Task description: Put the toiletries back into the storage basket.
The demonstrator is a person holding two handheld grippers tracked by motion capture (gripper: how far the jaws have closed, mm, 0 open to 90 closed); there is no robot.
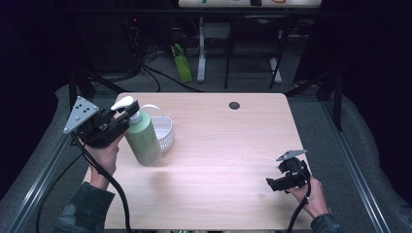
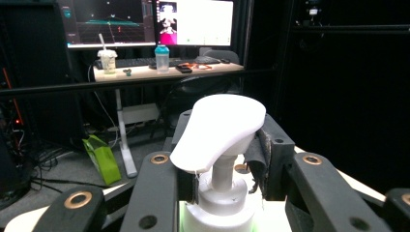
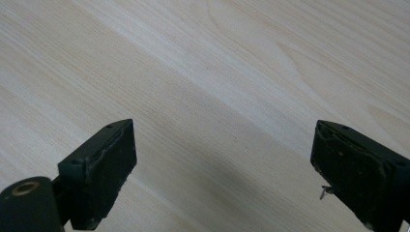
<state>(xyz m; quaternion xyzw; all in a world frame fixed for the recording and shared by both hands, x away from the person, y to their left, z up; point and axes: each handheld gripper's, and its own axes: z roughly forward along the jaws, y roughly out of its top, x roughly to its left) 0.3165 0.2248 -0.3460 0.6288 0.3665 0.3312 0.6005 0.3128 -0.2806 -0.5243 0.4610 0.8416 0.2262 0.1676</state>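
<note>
At the left of the frame, the green bottle (image 1: 144, 140) is held by its pump neck in the clamped left gripper (image 1: 127, 112), probably for lifting, beside the white basket (image 1: 164, 130). The right gripper (image 1: 273, 183), jaws apart, is kept idle at lower right.

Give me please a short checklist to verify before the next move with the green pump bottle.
1. Left hand-held gripper closed on the pump neck of the green pump bottle: ok.
2. Bottle lifted off the table: cannot tell; it leans with its base low.
3. White basket beside the bottle, just behind it: ok; whether they touch, cannot tell.
4. Right hand-held gripper open and holding nothing: ok.
5. Right hand-held gripper away from the bottle, near the table's right front: ok.
</note>
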